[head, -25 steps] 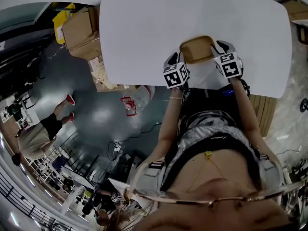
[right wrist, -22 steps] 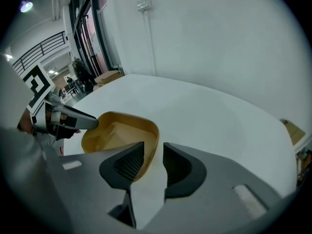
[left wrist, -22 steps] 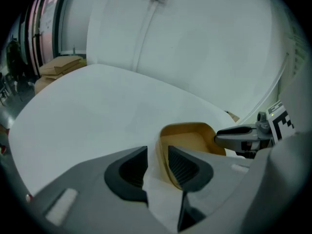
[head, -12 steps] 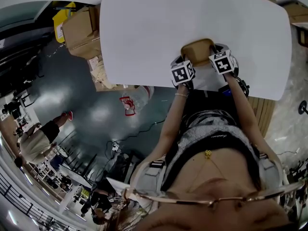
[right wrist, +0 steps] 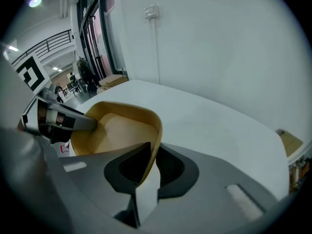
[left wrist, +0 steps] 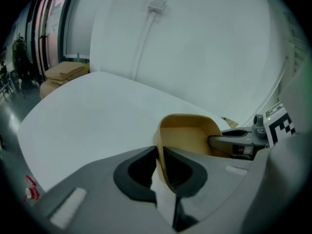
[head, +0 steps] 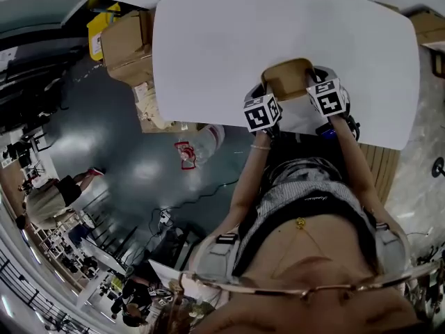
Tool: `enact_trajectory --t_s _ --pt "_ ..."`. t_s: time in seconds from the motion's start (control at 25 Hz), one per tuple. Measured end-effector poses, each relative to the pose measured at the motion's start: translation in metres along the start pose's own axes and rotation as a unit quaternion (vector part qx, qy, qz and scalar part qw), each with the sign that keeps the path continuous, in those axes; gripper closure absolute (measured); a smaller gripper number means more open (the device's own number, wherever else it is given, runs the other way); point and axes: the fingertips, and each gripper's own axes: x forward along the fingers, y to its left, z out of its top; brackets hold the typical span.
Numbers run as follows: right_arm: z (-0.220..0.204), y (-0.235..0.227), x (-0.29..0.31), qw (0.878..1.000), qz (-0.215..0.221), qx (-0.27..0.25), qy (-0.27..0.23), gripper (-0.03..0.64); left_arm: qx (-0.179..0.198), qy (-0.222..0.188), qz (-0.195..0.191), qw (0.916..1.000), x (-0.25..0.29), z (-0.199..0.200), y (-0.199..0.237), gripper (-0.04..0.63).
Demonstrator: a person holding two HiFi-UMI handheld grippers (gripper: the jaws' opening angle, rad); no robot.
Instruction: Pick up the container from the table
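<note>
Pinching the tan container (head: 286,76) from two sides gives you a level hold. Your left gripper (left wrist: 160,165) has its jaws clamped over the wall at the container's 9 o'clock, one jaw inside the rim and one outside. Your right gripper (right wrist: 147,172), whose jaws have just been closing, grips the opposite wall at 3 o'clock in the same way. Opposed grips like these likely keep the thin, shallow container from tipping or folding during the lift. It is at the 6 o'clock edge of the white table (head: 208,47), close to you, with both grippers angled down onto it. Whether its base has cleared the tabletop, I cannot tell.
</note>
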Motion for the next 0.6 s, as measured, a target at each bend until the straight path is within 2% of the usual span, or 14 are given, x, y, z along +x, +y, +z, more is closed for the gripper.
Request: enact_trajectory --t_s 0.4,0.6 --pt "0.054 0.003 -0.074 0.994 -0.021 -0.032 -0.106 0.557 0.030 -0.102 -0.003 0.9944 -0.069 0.046 -0.032 0.571" --pt "0.071 0.011 -0.105 0.989 -0.025 -0.045 -0.138 0.555 0.034 -0.138 -0.007 0.9898 -0.101 0.059 -0.041 0.571"
